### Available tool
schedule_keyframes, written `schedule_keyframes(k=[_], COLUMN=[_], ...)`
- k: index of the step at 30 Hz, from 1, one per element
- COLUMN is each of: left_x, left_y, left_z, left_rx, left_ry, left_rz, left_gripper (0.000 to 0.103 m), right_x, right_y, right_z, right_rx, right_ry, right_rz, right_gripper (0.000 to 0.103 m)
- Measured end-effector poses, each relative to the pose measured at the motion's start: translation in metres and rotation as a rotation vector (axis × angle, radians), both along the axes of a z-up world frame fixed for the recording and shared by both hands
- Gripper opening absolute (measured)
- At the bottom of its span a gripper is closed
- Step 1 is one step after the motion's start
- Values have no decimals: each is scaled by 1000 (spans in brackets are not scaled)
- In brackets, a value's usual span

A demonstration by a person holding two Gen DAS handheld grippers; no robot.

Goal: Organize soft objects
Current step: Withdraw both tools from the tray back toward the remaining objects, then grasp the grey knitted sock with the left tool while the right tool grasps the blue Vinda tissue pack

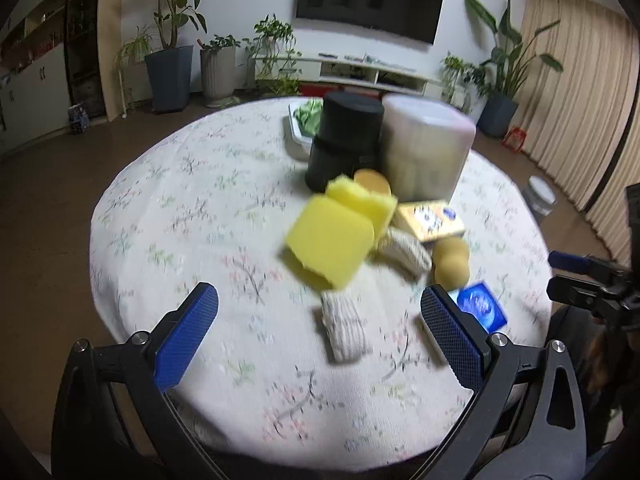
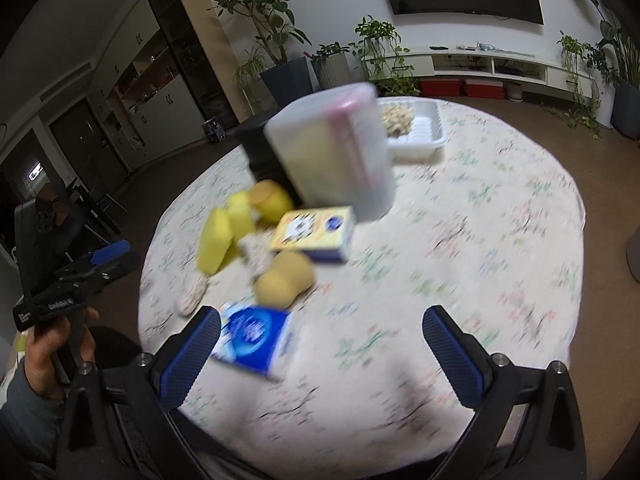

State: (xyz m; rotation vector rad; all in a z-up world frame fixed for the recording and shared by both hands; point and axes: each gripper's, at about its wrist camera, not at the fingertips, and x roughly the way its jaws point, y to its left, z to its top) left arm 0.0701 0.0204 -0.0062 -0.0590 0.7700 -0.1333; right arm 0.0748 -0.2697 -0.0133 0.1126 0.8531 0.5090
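Soft items lie clustered on a round table with a floral cloth (image 1: pixel 192 200). Two yellow sponges (image 1: pixel 330 246) lean together, with rolled beige cloths (image 1: pixel 346 330) in front of and beside them and tan round sponges (image 1: pixel 450 260) to the right. My left gripper (image 1: pixel 318 292) is open and empty, just short of the nearest cloth roll. My right gripper (image 2: pixel 322 312) is also open and empty over the table's near edge. A blue box (image 2: pixel 252 338) lies by its left finger, with a tan sponge (image 2: pixel 284 280) beyond. Both views are motion-blurred.
A black cylinder (image 1: pixel 344 140) and a translucent lidded container (image 1: pixel 426 144) stand behind the pile, with a yellow box (image 1: pixel 432 220) in front of them. A white tray (image 2: pixel 420 128) sits at the far side. A hand (image 2: pixel 44 352) holds the left gripper. Bare cloth spreads to the right (image 2: pixel 500 240).
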Motion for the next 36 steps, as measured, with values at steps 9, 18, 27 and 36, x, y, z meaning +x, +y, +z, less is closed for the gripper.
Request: schedule_keyframes(k=[9, 18, 27, 36], left_x=[13, 25, 34, 34], left_y=[-23, -22, -14, -15], left_z=[-27, -37, -49, -51], left_rx=[20, 42, 14, 36], left_ry=[120, 171, 245, 244], left_rz=[-23, 22, 55, 62], left_gripper=[103, 103, 77, 74], right_x=[-20, -11, -5, -1], right_y=[55, 54, 68, 76], right_z=[-15, -23, -28, -39], right_rx=[-119, -182, -233, -248], right_ry=[24, 82, 117, 159], right_rz=[7, -43, -39, -46], right_gripper=[103, 101, 94, 94])
